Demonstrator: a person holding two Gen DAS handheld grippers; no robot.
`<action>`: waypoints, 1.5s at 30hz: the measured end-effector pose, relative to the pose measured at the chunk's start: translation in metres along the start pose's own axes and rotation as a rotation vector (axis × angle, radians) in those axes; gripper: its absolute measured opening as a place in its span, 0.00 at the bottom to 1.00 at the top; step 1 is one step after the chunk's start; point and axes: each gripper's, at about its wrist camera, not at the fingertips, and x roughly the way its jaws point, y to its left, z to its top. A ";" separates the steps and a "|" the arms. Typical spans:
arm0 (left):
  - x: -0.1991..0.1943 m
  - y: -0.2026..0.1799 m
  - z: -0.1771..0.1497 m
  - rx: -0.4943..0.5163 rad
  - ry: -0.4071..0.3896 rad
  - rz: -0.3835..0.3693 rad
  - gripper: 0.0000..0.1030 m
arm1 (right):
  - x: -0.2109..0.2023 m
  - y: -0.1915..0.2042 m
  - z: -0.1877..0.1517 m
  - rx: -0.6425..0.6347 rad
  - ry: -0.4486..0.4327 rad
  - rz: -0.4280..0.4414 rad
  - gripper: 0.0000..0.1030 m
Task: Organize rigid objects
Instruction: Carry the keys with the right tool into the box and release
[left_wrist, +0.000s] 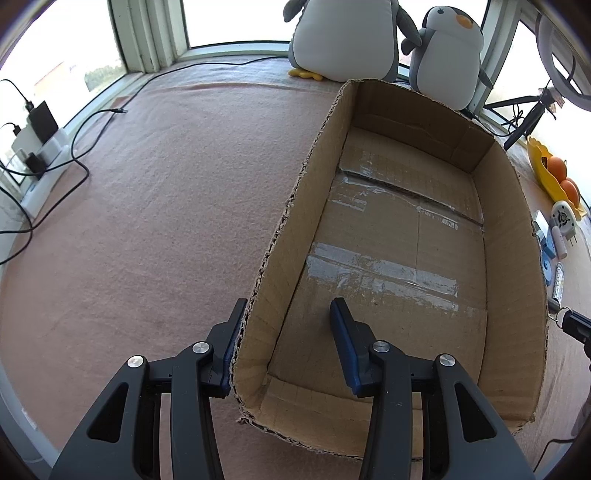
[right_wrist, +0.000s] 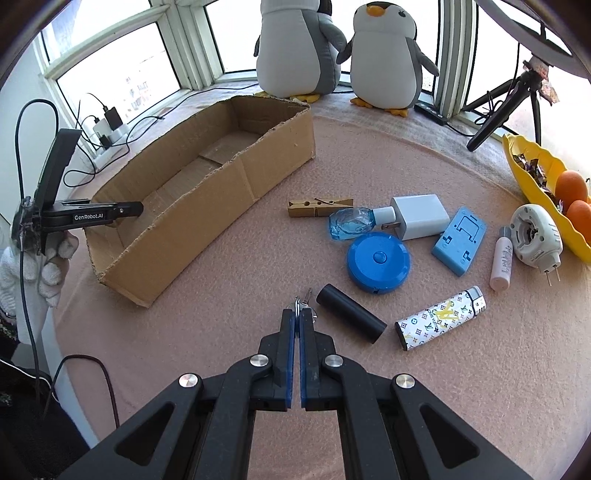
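Note:
An empty open cardboard box (left_wrist: 517, 236) (right_wrist: 258, 173) sits on the pink cloth. My left gripper (left_wrist: 290, 314) is open and straddles the box's near left wall, one finger outside and one inside; it also shows at the left of the right wrist view (right_wrist: 122, 210). My right gripper (right_wrist: 297, 314) is shut on a small metal key (right_wrist: 303, 301), low over the cloth. Beside it lie a black cylinder (right_wrist: 351, 318), a patterned lighter (right_wrist: 441, 318), a blue round tape measure (right_wrist: 378, 263), a white charger (right_wrist: 419, 216), a blue flat block (right_wrist: 460, 240), a clothespin (right_wrist: 320, 206), a small clear bottle (right_wrist: 350, 223), a pink tube (right_wrist: 501, 264) and a white plug device (right_wrist: 535, 234).
Two plush penguins (right_wrist: 384, 55) stand at the back by the windows. A yellow dish (right_wrist: 532, 162) with oranges sits at the right edge. A tripod (right_wrist: 495, 118) stands back right. A power strip with cables (left_wrist: 40, 147) lies at the left.

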 end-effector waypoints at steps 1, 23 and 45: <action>0.000 0.000 0.000 -0.001 0.000 -0.003 0.42 | -0.004 0.002 0.003 0.001 -0.010 0.001 0.02; 0.001 0.003 0.000 -0.001 -0.006 -0.026 0.42 | -0.014 0.113 0.089 -0.054 -0.169 0.154 0.02; 0.000 0.002 -0.002 0.002 -0.017 -0.021 0.42 | 0.004 0.131 0.095 -0.016 -0.163 0.111 0.70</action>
